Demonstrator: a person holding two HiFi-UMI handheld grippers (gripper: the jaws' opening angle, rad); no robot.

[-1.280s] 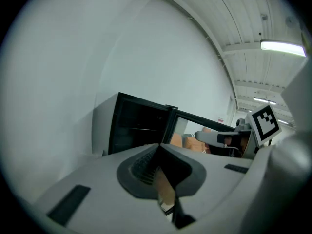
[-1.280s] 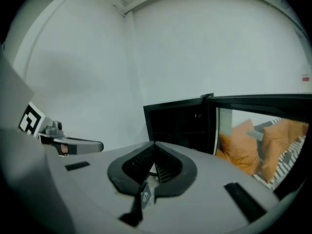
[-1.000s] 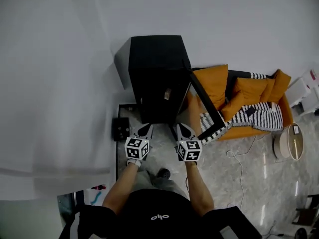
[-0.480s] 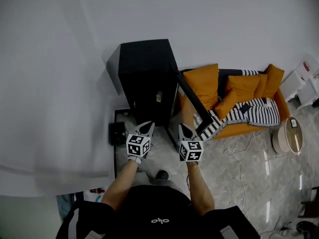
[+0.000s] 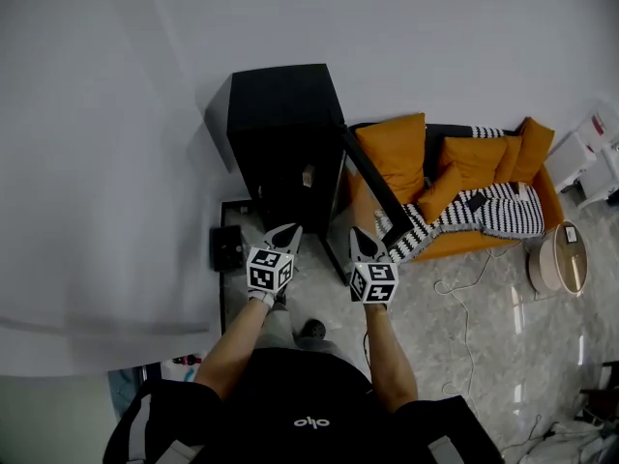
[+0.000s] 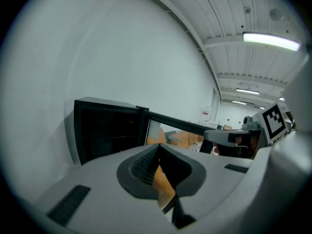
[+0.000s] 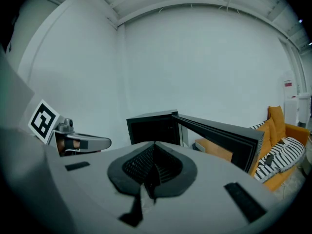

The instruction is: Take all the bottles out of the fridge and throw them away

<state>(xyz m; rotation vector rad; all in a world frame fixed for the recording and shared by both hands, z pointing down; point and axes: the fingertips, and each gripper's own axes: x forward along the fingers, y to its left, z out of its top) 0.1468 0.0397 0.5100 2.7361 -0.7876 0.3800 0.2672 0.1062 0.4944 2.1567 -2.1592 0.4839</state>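
Over the last second both grippers have crept a little up the frame towards the open cabinet, which now sits slightly further left in the head view; their jaws have stayed pressed together throughout. At the left of centre a small black box lies on the floor beside the black box-shaped fridge, which stands against the white wall in the upper middle. Its interior is dark. A small pale patch shows inside, but whether that is a bottle or a label cannot be told, so the bottles must be judged to sit on the shelves, unseen from here. Just below the fridge the left gripper points at the opening with its claw closed on nothing; the right gripper, beside it, is likewise closed and empty. Right of them the black-framed glass door hangs swung out, and beyond it is an orange sofa with a black-and-white striped blanket. Bottles from a fridge are likely smooth, round and perhaps damp, so apt to slip. Full ones would be weighty and glass ones breakable. The safest hold is probably across the body just below the shoulder, with the jaws opened wide first.
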